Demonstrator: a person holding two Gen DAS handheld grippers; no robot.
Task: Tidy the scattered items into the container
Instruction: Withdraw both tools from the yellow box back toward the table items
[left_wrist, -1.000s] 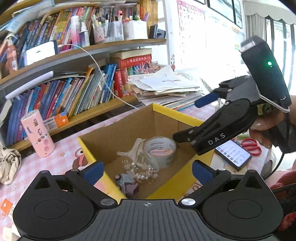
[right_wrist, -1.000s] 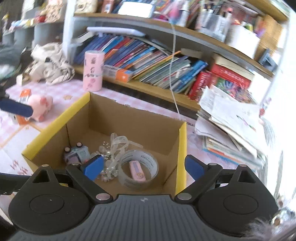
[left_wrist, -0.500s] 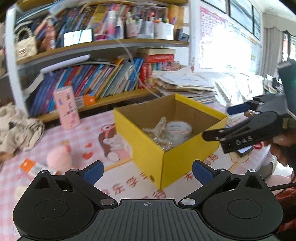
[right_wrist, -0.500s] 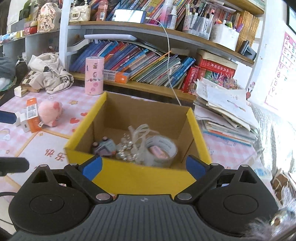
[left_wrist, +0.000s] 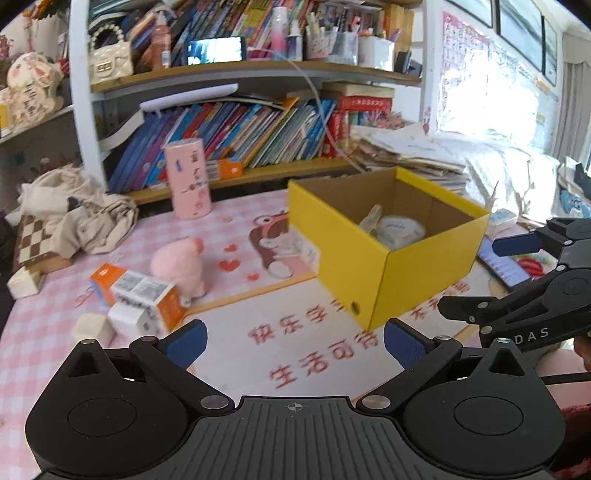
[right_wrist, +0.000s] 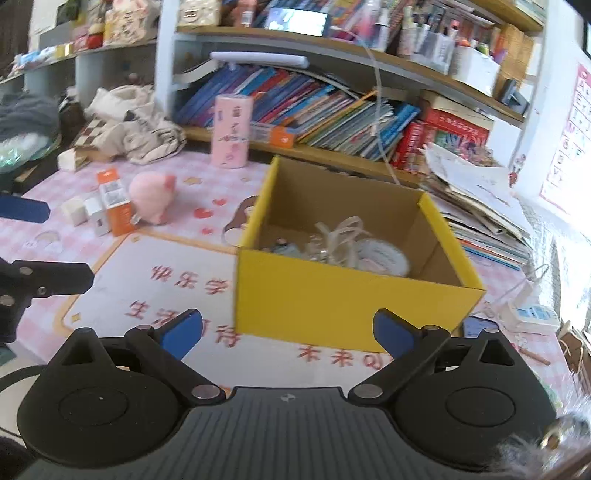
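Both grippers, left gripper (left_wrist: 293, 338) and right gripper (right_wrist: 288, 330), hang spread and empty; yellow box (right_wrist: 343, 295) just ahead, pink plush (left_wrist: 181, 264) ahead-left.

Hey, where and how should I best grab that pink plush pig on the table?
Grip the pink plush pig across its round soft body, coming from above with the left gripper, whose jaws are open. The orange carton crowds its near side, so a low approach looks blocked.

A tape roll (right_wrist: 382, 256) lies in the box (right_wrist: 343, 306); left of it, a plush pig (right_wrist: 151, 197) beside small cartons (right_wrist: 114, 203).
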